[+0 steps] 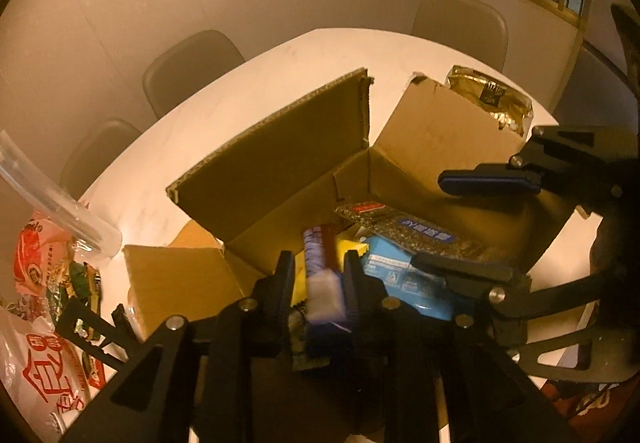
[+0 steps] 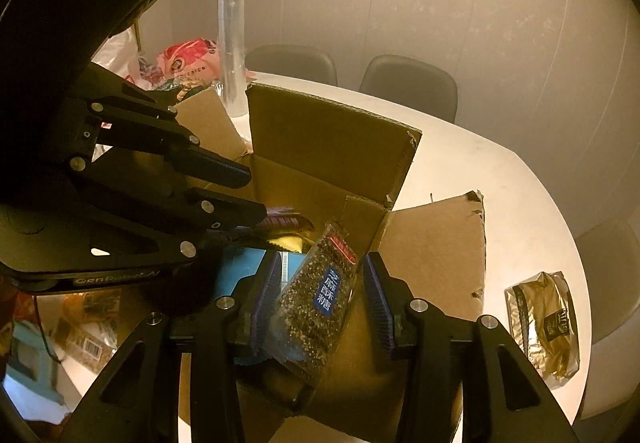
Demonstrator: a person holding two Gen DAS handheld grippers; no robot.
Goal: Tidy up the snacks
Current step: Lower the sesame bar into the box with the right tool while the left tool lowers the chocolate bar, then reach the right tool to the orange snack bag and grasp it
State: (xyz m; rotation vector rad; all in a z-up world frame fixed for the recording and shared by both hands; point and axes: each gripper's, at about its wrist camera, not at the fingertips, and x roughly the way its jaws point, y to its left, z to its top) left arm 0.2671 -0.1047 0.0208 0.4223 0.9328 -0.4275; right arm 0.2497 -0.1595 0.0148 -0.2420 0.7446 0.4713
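- The open brown cardboard box [image 1: 280, 179] sits mid-frame on the white oval worktop [image 1: 248, 83]; several snacks already lie inside it, among them a light-blue packet [image 1: 390, 263].
- The left gripper [image 1: 318, 283] stands narrow around a slim purple-and-white snack stick [image 1: 320, 275] low in the centre of its own view — whether the pads press on it I cannot tell, since the stick is blurred.
- The right gripper [image 2: 320, 299] frames a clear speckled sesame-candy packet with a blue label [image 2: 316, 299] over the box; the left pad looks to be touching the film, the right pad stands apart, so this is not a firm hold.
- To do this step well: lower each item close to the pile before fully parting the jaws, and lay the packet flat (not propped on edge).
- Keep the two grippers apart — they crowd the same corner.
- Left outside: a gold foil bag [image 2: 548, 327] at lower right, and a heap of red-and-white bags [image 1: 36, 283] at lower left.
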